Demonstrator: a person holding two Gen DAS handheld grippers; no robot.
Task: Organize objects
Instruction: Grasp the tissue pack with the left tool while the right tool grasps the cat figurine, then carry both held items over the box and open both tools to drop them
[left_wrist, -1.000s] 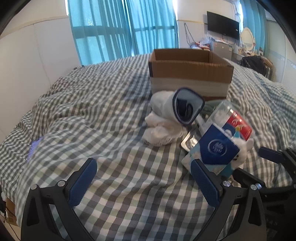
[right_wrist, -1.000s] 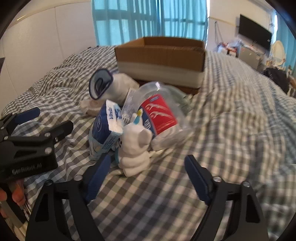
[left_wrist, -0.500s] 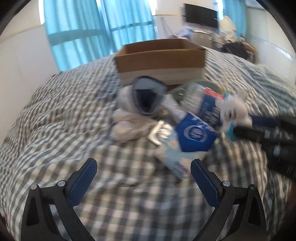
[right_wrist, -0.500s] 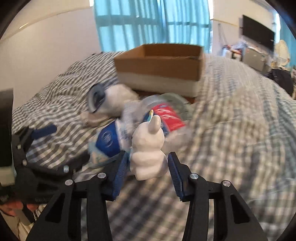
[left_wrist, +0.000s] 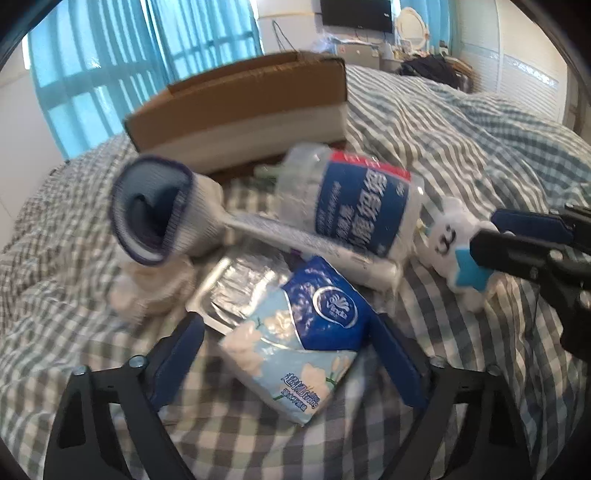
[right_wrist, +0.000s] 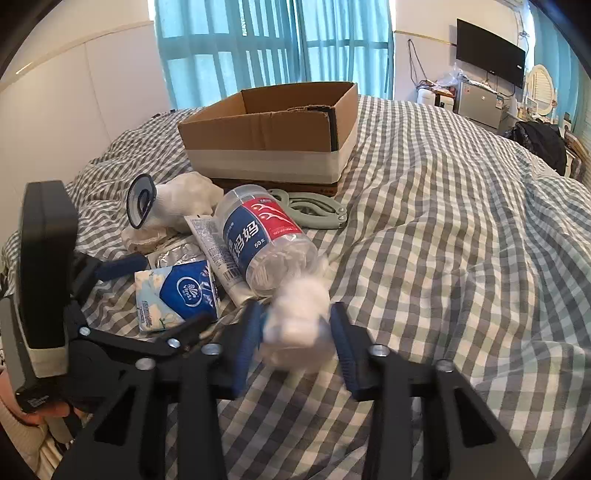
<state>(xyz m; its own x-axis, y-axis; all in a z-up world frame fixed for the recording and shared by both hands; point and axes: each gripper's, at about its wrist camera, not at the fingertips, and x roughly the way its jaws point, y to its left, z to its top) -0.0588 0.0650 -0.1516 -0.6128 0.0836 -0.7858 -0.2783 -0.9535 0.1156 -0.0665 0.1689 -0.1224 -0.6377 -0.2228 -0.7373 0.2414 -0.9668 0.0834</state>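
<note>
- Right wrist view: the right gripper (right_wrist: 295, 332) has its jaws pressed against both sides of a small white plush toy (right_wrist: 299, 325), which is blurred.
- Just beyond the toy, a clear jar of floss picks (right_wrist: 266, 236) lies on its side on the checked bedspread (right_wrist: 443, 258), with a white tube (right_wrist: 218, 251) touching its left side.
- Left of the tube lies a blue tissue pack (right_wrist: 177, 295), and the left gripper (right_wrist: 162, 295) has one blue finger on each side of it, jaws fairly wide and not clearly touching.
- A foil packet (right_wrist: 170, 256) lies behind the pack, then a rolled white sock with a blue cuff (right_wrist: 162, 203).
- A grey-green hanger (right_wrist: 314, 214) lies beyond the jar, against an open cardboard box (right_wrist: 266, 147).
- Left wrist view: the tissue pack (left_wrist: 299, 347) lies between the left gripper (left_wrist: 288, 354) fingers, with the plush toy (left_wrist: 458, 254) to the right, in the right gripper (left_wrist: 517, 236).
</note>
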